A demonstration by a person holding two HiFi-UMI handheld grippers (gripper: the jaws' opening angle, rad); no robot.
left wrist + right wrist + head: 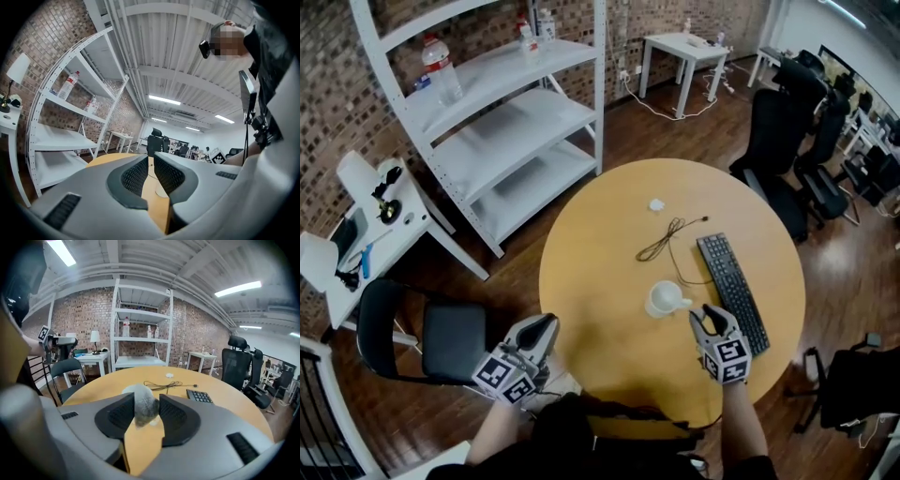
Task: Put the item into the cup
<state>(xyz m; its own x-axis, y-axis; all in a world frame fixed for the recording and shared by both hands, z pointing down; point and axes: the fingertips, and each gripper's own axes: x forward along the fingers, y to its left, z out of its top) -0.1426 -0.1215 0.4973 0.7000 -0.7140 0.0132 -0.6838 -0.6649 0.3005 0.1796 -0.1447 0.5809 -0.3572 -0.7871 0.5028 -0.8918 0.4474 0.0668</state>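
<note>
A white cup [664, 298] stands on the round wooden table [609, 281], its handle turned right. My right gripper [710, 321] is just right of the cup, near the keyboard, and is shut on a grey fuzzy ball. In the right gripper view the ball [144, 408] sits pinched between both pads of the gripper [146, 404], with the cup [127, 389] partly hidden behind it. My left gripper [530, 349] hangs off the table's left front edge. In the left gripper view its jaws [151, 164] stand close together with nothing between them.
A black keyboard [731, 291] lies right of the cup, with a black cable [666, 239] and a small white object [656, 204] farther back. A black chair [431, 342] stands by the table's left. A white shelf unit [516, 122] and office chairs [787, 131] stand behind.
</note>
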